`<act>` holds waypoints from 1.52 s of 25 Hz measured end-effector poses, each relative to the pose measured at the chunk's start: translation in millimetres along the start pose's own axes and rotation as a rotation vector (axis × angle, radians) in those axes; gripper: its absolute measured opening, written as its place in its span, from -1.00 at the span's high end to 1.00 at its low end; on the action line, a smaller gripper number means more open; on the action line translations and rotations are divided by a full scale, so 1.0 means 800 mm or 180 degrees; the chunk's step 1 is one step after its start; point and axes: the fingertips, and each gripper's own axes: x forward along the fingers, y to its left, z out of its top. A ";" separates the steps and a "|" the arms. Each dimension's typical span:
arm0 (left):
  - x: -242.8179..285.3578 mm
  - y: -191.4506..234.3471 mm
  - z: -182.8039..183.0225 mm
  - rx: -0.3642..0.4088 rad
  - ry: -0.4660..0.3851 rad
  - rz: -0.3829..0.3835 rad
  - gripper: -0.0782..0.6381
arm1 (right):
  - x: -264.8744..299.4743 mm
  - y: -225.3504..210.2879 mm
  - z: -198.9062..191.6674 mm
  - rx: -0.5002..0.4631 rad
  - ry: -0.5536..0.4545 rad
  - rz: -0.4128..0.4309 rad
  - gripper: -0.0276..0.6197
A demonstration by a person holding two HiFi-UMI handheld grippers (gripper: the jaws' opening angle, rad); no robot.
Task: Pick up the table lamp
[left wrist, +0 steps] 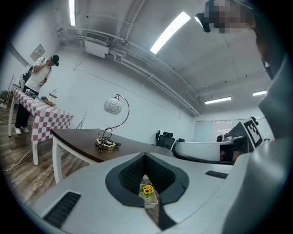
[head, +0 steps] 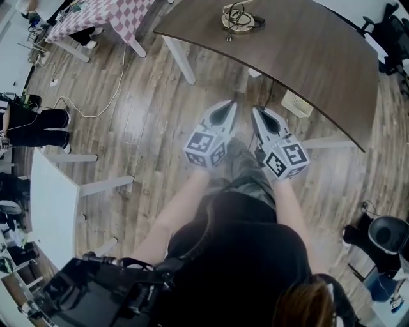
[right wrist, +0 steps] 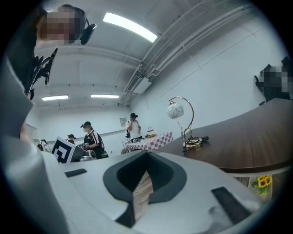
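The table lamp [head: 238, 17] stands near the far edge of the dark wooden table [head: 307, 57], with a round gold base, a curved stem and a cord coiled at its foot. In the left gripper view the lamp [left wrist: 112, 106] shows its white globe shade above the table [left wrist: 78, 137], well ahead and to the left. In the right gripper view the lamp [right wrist: 175, 111] stands ahead and to the right. My left gripper [head: 225, 106] and right gripper [head: 259, 112] are side by side over the floor, short of the table. Both point toward it, shut and empty.
A small white box with sunflowers [head: 297, 103] sits under the table. A checkered-cloth table [head: 115, 13] is at the far left and a white table [head: 54, 204] at the near left. A cable [head: 96, 108] trails on the floor. People stand in the background [right wrist: 89, 139].
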 end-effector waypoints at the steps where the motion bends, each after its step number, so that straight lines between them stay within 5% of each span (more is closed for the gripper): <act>1: 0.003 0.004 0.000 0.0000 0.0004 0.0015 0.78 | 0.004 -0.003 0.000 0.0013 0.0013 0.0014 0.91; 38: 0.231 0.138 0.049 -0.0185 0.0007 0.0292 0.78 | 0.211 -0.170 0.054 0.0080 0.0325 0.0453 0.91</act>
